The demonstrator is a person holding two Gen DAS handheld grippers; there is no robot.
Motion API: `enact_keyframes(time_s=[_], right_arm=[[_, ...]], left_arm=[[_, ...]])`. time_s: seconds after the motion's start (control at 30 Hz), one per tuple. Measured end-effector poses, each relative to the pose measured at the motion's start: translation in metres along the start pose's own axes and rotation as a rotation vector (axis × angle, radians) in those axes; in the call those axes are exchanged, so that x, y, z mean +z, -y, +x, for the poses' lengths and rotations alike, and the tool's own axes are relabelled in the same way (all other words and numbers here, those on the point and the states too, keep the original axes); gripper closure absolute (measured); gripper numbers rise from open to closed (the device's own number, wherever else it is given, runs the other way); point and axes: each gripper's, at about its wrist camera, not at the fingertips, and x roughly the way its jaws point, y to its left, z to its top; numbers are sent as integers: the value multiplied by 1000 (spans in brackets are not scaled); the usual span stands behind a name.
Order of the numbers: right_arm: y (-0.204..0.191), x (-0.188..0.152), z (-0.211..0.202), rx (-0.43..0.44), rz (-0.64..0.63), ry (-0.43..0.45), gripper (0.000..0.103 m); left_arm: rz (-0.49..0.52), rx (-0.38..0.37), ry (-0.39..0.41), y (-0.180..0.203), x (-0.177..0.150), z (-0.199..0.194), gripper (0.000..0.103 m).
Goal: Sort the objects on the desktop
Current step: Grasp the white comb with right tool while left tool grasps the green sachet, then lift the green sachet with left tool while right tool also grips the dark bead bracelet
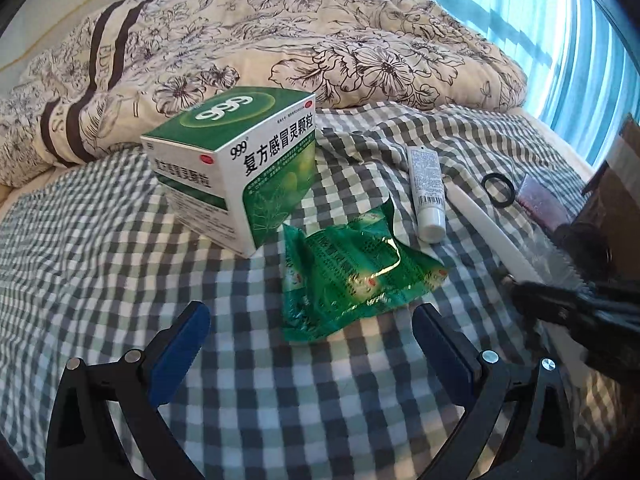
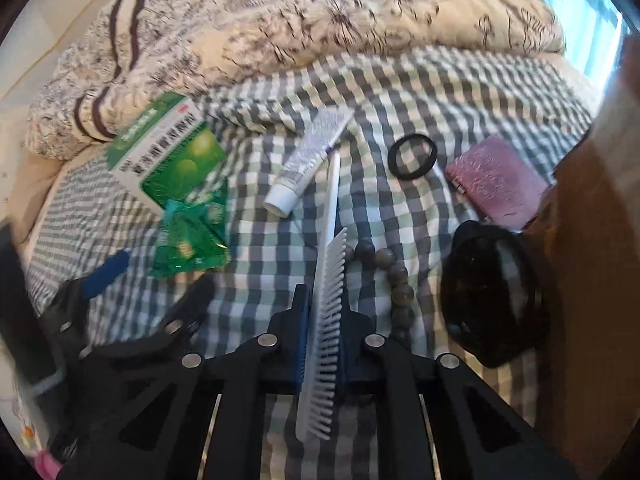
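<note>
The white comb [image 2: 326,312] is clamped between the blue pads of the right gripper [image 2: 324,304], whose jaws are closed tight on its toothed part. Its long axis runs near to far, the plain handle pointing away toward the white tube [image 2: 308,156], teeth facing right. It lies low over the checked bed sheet [image 2: 460,92]. Just right of the comb lies a string of dark beads [image 2: 394,280]; farther right are a black ring [image 2: 412,156], a pink case [image 2: 496,176] and a dark round object [image 2: 492,292]. The left gripper [image 1: 310,332] is wide open and holds nothing, hanging just near of a crumpled green sachet [image 1: 352,264]. The green medicine box [image 1: 236,168] stands behind that sachet, with the flowered quilt [image 1: 280,40] at the far side.
</note>
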Motion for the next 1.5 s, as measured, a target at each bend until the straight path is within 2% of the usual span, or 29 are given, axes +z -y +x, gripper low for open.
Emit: enact_keyframes(time_s=[0.17, 0.27, 0.3, 0.33, 0.37, 0.4, 0.43, 0.47, 0.5, 0.97, 1.1, 1.27, 1.33, 1.43, 1.5], right_arm=[[-6, -3, -15, 22, -17, 21, 92], [-9, -5, -15, 23, -27, 11, 92], [-10, -7, -15, 26, -30, 3, 92], [-10, -9, -14, 28, -29, -6, 92], [-10, -10, -12, 28, -26, -12, 92], [-9, -12, -10, 28, -25, -19, 92], [-9, -13, -9, 26, -23, -28, 92], [-8, -15, -9, 28, -19, -28, 92], [-8, -16, -10, 33, -17, -30, 92], [-11, -20, -70, 58, -37, 48, 92], [-7, -23, -74, 64, -30, 42, 92], [0, -28, -59, 55, -8, 5, 92], [2, -28, -52, 50, -2, -8, 92], [2, -29, -41, 41, -3, -27, 92], [1, -29, -34, 42, -4, -35, 92]], left_arm=[[-57, -34, -22, -2, 9, 18, 0], [-58, -55, -37, 0, 10, 26, 0], [-57, -73, -31, 1, 11, 27, 10], [-59, -92, -22, 1, 11, 26, 27], [-69, -94, -14, -1, 11, 25, 54], [-90, -98, -10, -5, 11, 25, 63], [-111, -110, -7, -9, 10, 24, 68], [-130, -117, -5, -13, 10, 24, 93], [-151, -129, -8, -17, 9, 24, 97], [-139, -149, 85, -16, 2, -33, 103], [-116, -146, 54, -14, 2, -27, 103], [-140, -176, 23, -13, -1, -9, 101], [-125, -164, 14, -9, 0, -1, 101], [-92, -148, -9, -4, 3, 11, 90], [-96, -153, -9, -3, 9, 17, 74]])
